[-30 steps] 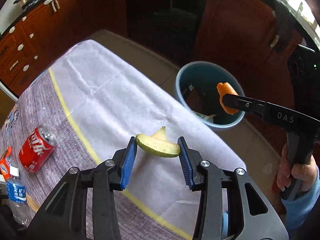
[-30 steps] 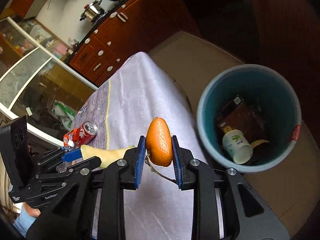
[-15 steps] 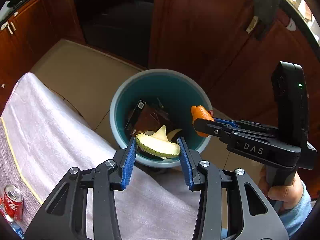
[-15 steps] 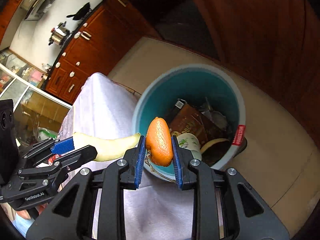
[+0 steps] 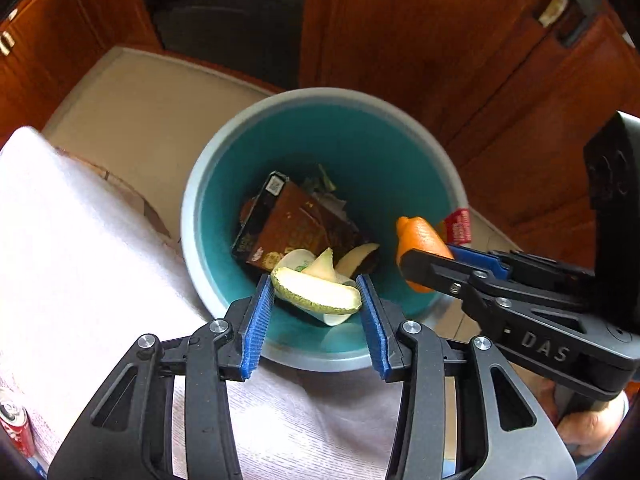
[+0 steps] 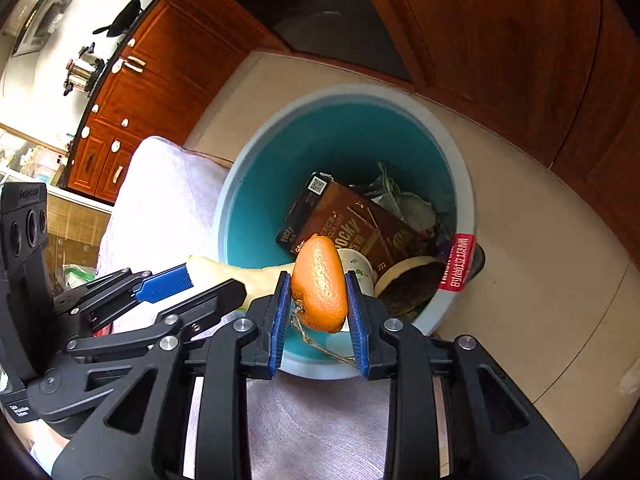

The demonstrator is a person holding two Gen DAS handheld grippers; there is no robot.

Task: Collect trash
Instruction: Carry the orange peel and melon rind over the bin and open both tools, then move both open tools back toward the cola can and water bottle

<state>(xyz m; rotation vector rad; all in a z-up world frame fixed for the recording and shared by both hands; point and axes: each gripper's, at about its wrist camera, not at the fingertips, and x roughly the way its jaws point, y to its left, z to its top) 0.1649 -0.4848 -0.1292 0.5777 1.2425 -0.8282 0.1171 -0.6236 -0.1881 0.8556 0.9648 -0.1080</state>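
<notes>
My left gripper [image 5: 316, 292] is shut on a pale green melon rind [image 5: 316, 290] and holds it over the near rim of the teal trash bin [image 5: 200, 208]. My right gripper [image 6: 319, 292] is shut on an orange peel [image 6: 320, 284] and holds it over the same bin [image 6: 460, 168]. The right gripper also shows in the left wrist view [image 5: 432, 268] with the peel [image 5: 420, 240], to the right of the rind. The left gripper [image 6: 200, 280] with the rind [image 6: 248, 274] shows in the right wrist view.
The bin holds a brown Pocky box [image 6: 352, 228], a paper cup [image 6: 358, 268] and other scraps. The table with a white cloth [image 5: 80, 260] lies left of the bin. A red soda can [image 5: 14, 428] lies at the far left. Wooden cabinets [image 5: 440, 40] stand behind.
Both grippers have moved from over the table to over the bin, still holding the rind and the peel. The bin now fills the middle of both views.
</notes>
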